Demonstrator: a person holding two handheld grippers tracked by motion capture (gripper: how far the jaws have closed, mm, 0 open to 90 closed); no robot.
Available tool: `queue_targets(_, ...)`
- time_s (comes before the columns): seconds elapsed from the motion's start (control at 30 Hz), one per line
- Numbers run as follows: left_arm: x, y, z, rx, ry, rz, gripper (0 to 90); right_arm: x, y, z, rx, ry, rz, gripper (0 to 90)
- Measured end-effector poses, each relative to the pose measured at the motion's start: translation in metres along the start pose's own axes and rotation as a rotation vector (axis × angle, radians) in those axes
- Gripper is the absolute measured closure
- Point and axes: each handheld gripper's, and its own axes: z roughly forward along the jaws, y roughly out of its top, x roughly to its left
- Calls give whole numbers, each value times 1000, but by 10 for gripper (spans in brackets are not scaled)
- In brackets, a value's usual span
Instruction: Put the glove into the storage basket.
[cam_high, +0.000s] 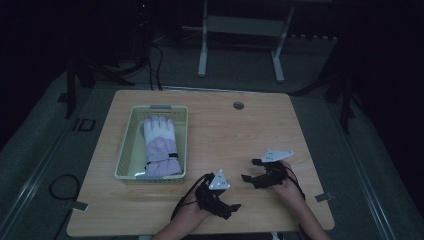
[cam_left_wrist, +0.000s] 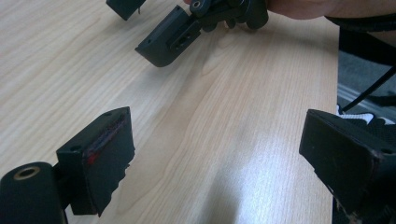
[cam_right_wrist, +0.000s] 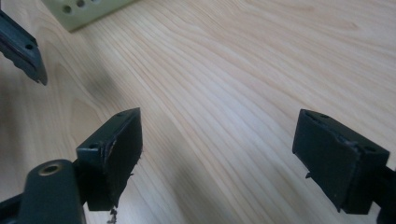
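Left gripper (cam_high: 235, 206), right gripper (cam_high: 248, 170): jaws wide, empty, over pale wooden table (cam_high: 240, 135). Risk: grippers close together, may collide; white-lilac glove (cam_high: 160, 146) in pale-green perforated plastic basket (cam_high: 126, 150) may snag.

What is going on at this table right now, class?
A person sits at a wooden table with a two-jaw gripper in each hand. The left gripper and the right gripper are both low over the bare wood near the front edge, jaws wide open and holding nothing. To the left, a pale green basket holds a white and lilac glove lying flat, and neither gripper touches it.
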Motion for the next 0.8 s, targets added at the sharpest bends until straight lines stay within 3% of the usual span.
queue_targets(0.17,-2,-5,3,-22,-8,9,105,-4,-12,-9,-21,-23,-2,161)
queue_targets(0.47,4,-14,3,-30,21,-6,105,-13,-29,-30,-57,-65,7,161)
queue_targets(0.8,5,-23,-2,-42,50,12,106,-18,-35,-36,-91,-77,15,161)
